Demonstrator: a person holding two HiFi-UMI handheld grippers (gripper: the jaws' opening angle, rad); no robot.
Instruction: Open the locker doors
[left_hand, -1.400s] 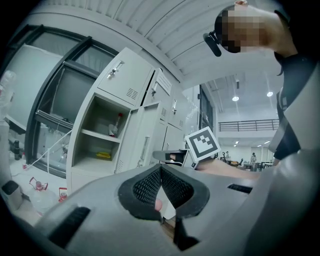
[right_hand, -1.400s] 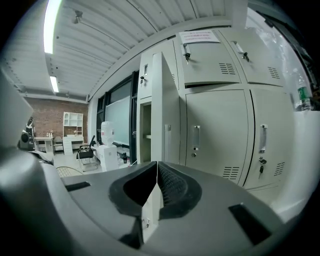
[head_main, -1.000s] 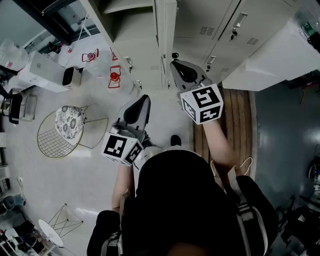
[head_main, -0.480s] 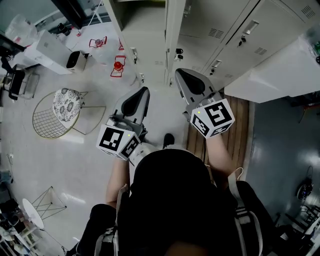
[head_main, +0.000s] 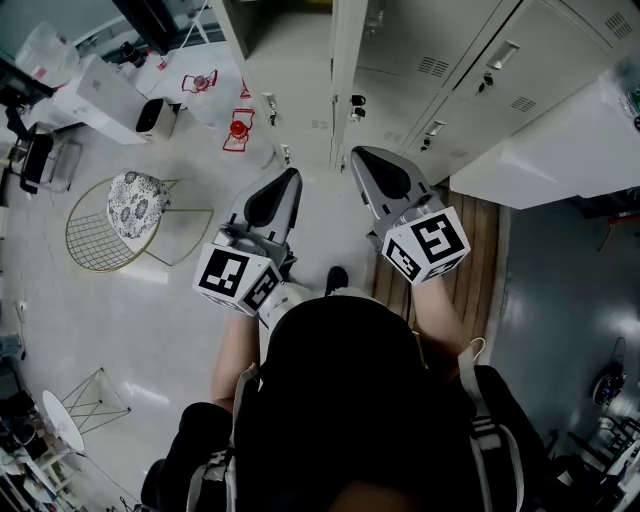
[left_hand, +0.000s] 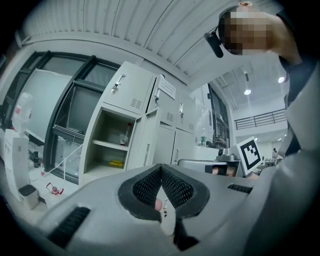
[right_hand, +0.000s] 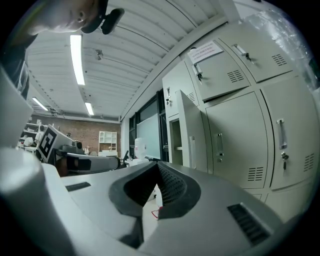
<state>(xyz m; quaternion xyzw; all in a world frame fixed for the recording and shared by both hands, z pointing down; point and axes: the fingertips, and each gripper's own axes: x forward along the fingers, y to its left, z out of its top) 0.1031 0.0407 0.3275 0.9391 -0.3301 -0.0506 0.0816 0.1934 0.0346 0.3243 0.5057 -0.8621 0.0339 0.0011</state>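
Observation:
A bank of pale grey lockers runs along the top of the head view. One compartment stands open, with shelves, a bottle and a yellow item inside. Its door is swung out edge-on; it also shows in the right gripper view as the open door. The neighbouring doors are closed, with handles and keys. My left gripper is shut and empty, pointing at the open compartment. My right gripper is shut and empty, a little short of the open door's edge. The closed jaw tips show as left gripper and right gripper.
A wire chair with a patterned cushion stands at the left. A white box and red wire items lie on the floor near the lockers. A wooden platform and a white cabinet top are at the right.
The right gripper has drawn back a little from the open door's edge toward the person. The left gripper has hardly moved. The head view has shifted slightly.

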